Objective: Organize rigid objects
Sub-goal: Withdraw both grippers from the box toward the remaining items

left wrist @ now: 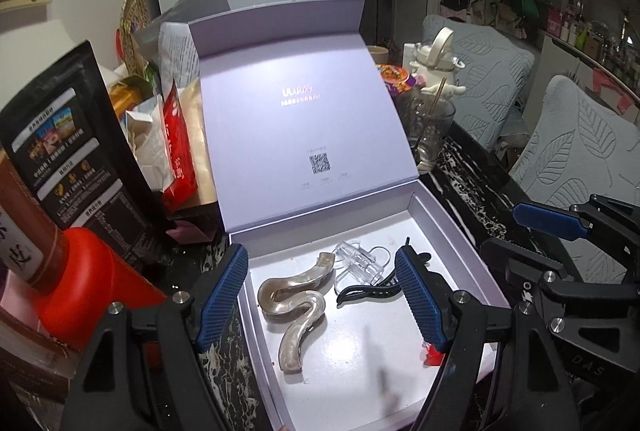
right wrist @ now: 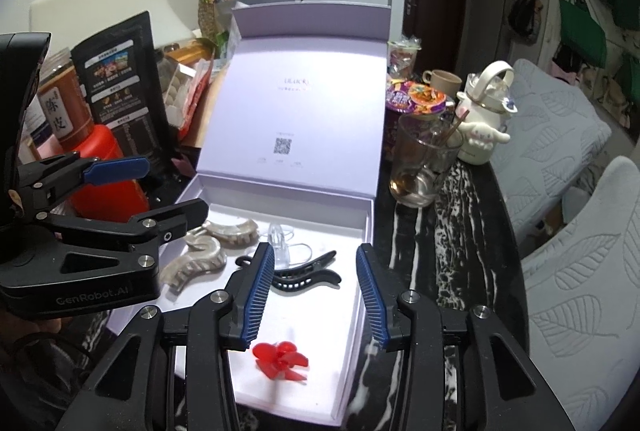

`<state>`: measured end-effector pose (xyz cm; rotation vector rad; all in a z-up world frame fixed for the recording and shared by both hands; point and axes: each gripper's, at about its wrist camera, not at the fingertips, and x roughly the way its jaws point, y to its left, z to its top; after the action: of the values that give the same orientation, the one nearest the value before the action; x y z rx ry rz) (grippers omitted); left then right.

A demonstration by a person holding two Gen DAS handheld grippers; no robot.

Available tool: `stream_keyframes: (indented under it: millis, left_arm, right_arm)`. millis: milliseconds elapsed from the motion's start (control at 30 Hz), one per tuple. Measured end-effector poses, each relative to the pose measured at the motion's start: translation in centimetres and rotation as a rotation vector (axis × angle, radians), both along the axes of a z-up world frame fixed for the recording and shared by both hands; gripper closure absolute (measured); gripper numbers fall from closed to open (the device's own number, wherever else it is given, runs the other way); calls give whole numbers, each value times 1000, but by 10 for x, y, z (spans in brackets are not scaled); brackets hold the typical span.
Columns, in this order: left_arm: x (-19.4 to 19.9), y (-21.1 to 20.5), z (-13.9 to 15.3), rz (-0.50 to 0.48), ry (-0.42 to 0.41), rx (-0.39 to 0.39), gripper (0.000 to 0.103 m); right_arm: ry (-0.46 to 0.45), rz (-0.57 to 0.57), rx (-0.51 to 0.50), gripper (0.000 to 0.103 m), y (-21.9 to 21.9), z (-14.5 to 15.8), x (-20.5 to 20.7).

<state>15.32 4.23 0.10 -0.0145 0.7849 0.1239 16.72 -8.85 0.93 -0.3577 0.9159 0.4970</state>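
Inside the lavender box (left wrist: 448,227), seen from the left hand-held gripper (left wrist: 320,307) with jaws apart and empty, a glossy pearly S-shaped clip (left wrist: 294,305) runs lengthwise toward the lid, while below the right hand-held gripper (right wrist: 316,295), likewise parted and empty, lies a translucent red clip (right wrist: 282,361).

Lilac box (right wrist: 370,227) holds pearly-beige clip (left wrist: 296,311), black clip (right wrist: 308,277), red clip (right wrist: 282,361).

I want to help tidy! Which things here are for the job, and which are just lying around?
For the job: box, pearly clips, black clip, clear clip, red clip.

Lying around: glass, white bottle, noodle cup, black pouch.
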Motion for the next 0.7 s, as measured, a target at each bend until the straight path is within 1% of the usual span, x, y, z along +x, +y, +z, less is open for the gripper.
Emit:
stream_keyframes:
  millis: [67, 133, 200, 333, 367, 400, 467, 533, 700]
  left_arm:
    - [-5, -1, 5, 10, -20, 7, 27]
    - [-10, -1, 10, 20, -37, 18, 27]
    - [-14, -1, 15, 21, -50, 18, 27]
    - [-20, -2, 19, 19, -66, -10, 26]
    - [-21, -3, 19, 18, -61, -13, 23]
    - [-23, -4, 19, 16, -58, -12, 12]
    - [-29, -7, 21, 10, -66, -4, 0]
    - [-37, -10, 23, 13, -74, 6, 0]
    - [-55, -12, 26, 25, -67, 2, 0]
  right_arm:
    - [-15, 4, 7, 59, -1, 6, -4]
    - [-30, 7, 14, 54, -2, 13, -8]
    - [-44, 8, 20, 53, -3, 19, -13]
    - [-69, 17, 23, 52, -5, 29, -24]
    - [-74, 18, 26, 51, -5, 31, -27]
    - [-75, 19, 29, 50, -6, 33, -30]
    - [-75, 21, 31, 49, -8, 35, -36]
    - [-77, 24, 29, 49, -11, 37, -44]
    - [-72, 16, 31, 47, -19, 40, -58]
